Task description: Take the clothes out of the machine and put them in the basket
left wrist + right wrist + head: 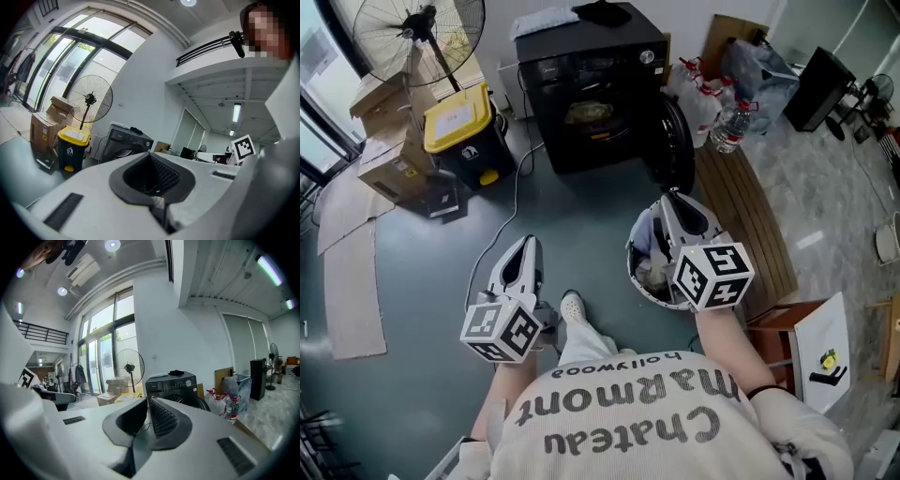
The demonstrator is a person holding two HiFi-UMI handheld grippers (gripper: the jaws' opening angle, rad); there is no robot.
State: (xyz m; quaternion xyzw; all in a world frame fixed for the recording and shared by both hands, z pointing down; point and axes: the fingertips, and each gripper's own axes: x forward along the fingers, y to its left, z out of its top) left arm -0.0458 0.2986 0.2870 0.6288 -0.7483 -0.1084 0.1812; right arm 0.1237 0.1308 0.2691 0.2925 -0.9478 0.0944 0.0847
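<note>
The black washing machine (591,89) stands at the far side of the floor with its door (677,141) swung open to the right. A bundle of clothes (592,114) shows inside the drum. A white round basket (635,274) sits on the floor on the right, with clothes (649,246) in it. My right gripper (675,211) hovers over the basket, shut and empty, pointing at the machine (172,387). My left gripper (523,255) is held over bare floor to the left, also shut with nothing between its jaws. From the left gripper (151,159) the machine (125,143) lies ahead.
A yellow-lidded bin (464,131), cardboard boxes (389,141) and a standing fan (417,33) are to the machine's left. A wooden board (741,216), plastic bags and a water bottle (729,127) lie to its right. A cable (514,197) runs across the floor. The person's shoe (572,305) is between the grippers.
</note>
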